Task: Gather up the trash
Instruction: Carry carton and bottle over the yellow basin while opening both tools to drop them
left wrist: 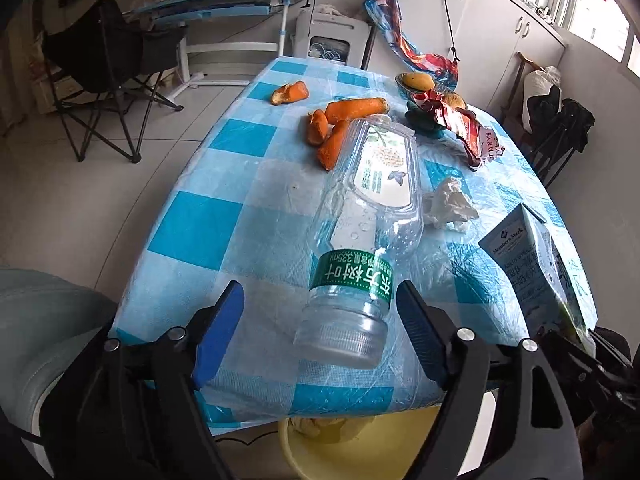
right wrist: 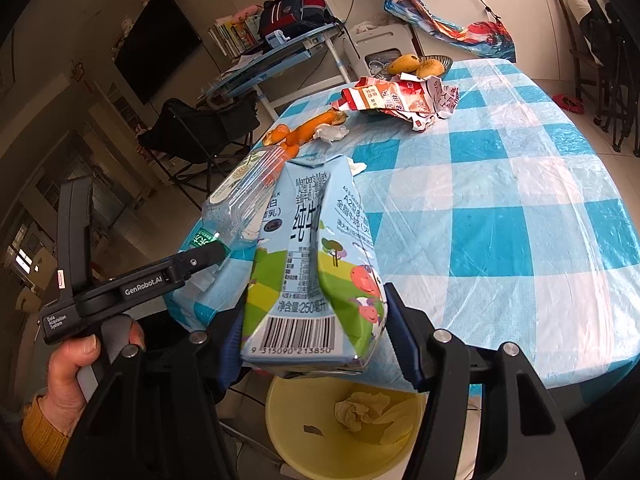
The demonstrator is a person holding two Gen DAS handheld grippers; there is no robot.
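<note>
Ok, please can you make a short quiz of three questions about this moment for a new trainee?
1. True or false: the right gripper holds the milk carton.
2. Which item lies between the open jaws of the left gripper? A) plastic bottle B) carrot C) tissue
3. Fill in: below the table edge stands a yellow ____ with crumpled paper inside.

Key: 1 true; 2 A; 3 bin
</note>
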